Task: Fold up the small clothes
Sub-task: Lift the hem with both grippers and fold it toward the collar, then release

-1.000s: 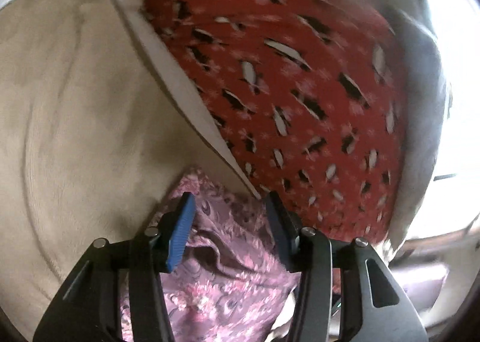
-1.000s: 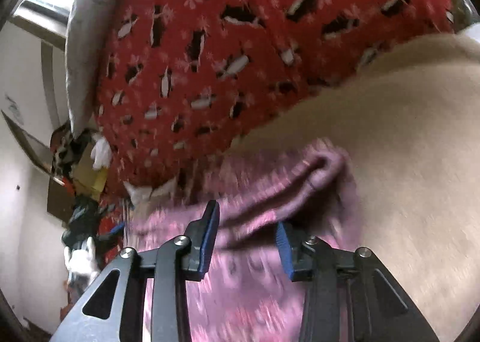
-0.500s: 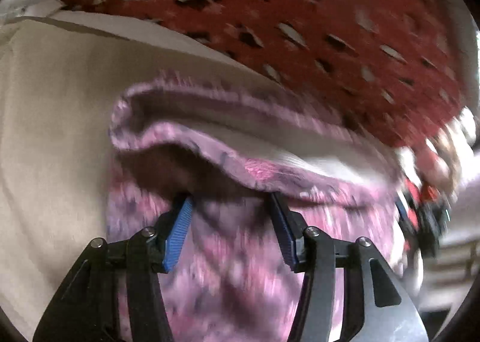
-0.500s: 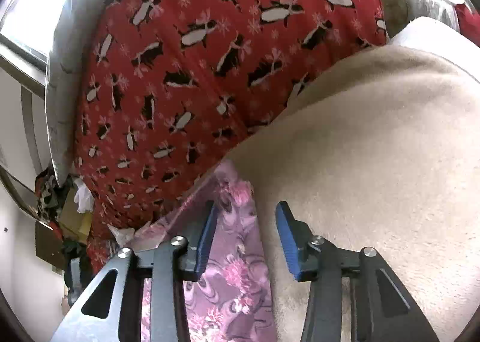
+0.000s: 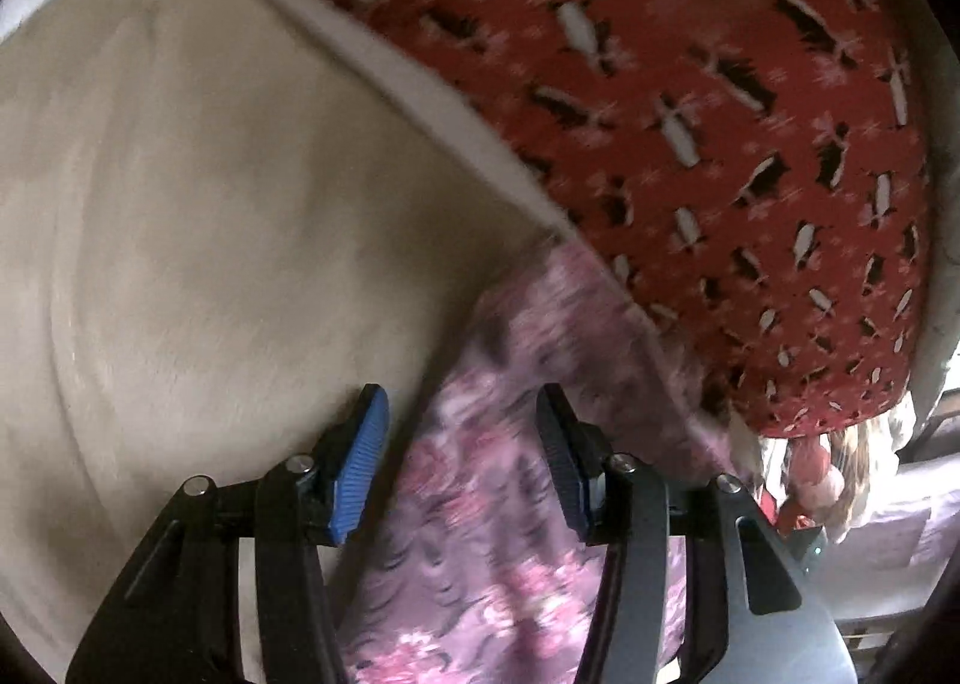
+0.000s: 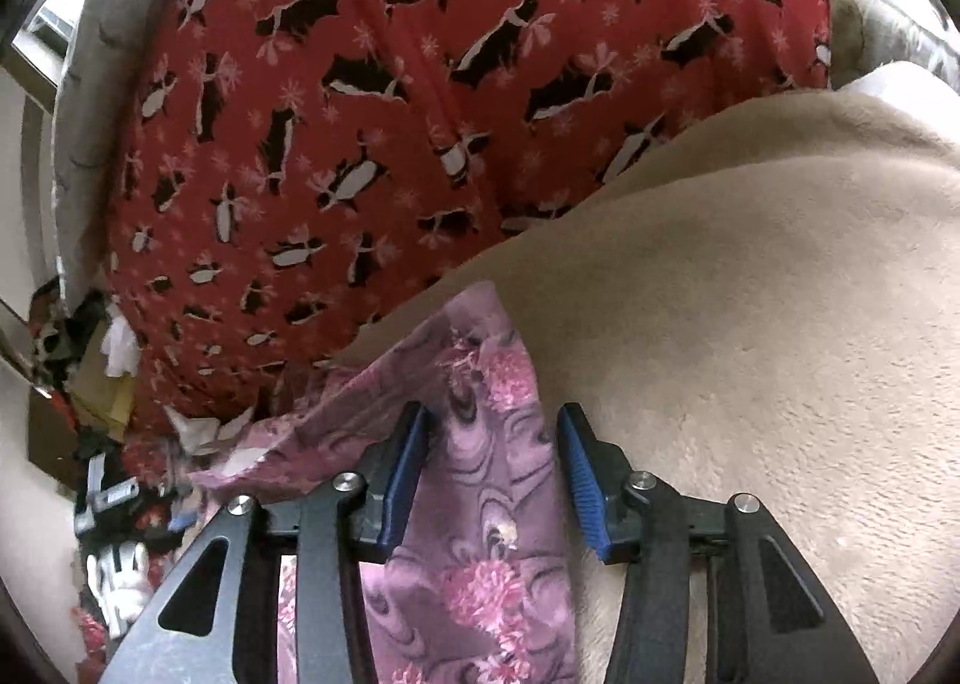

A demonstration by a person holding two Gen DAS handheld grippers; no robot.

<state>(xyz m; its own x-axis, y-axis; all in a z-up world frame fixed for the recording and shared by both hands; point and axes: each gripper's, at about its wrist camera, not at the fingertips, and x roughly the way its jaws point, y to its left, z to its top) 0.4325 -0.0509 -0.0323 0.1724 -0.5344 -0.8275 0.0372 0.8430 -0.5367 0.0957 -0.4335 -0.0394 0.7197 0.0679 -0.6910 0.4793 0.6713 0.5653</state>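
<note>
I see both tongs released, jaws wide: left gripper (image 5: 462, 462) and right gripper (image 6: 493, 477) each straddle the pink floral garment (image 6: 480, 504) at lower centre, on the beige blanket (image 6: 750, 324).

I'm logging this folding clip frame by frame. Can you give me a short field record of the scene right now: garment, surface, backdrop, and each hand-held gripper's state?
garment: pink floral cloth, lying on the surface, its tip toward the red fabric
surface: beige fleece blanket
backdrop: red penguin-print fabric behind the blanket's edge
left hand-held gripper: jaws apart, over the cloth, gripping nothing
right hand-held gripper: jaws apart, the cloth's edge strip between them, not clamped
image quality: left wrist view motion-blurred; right wrist view sharp
</note>
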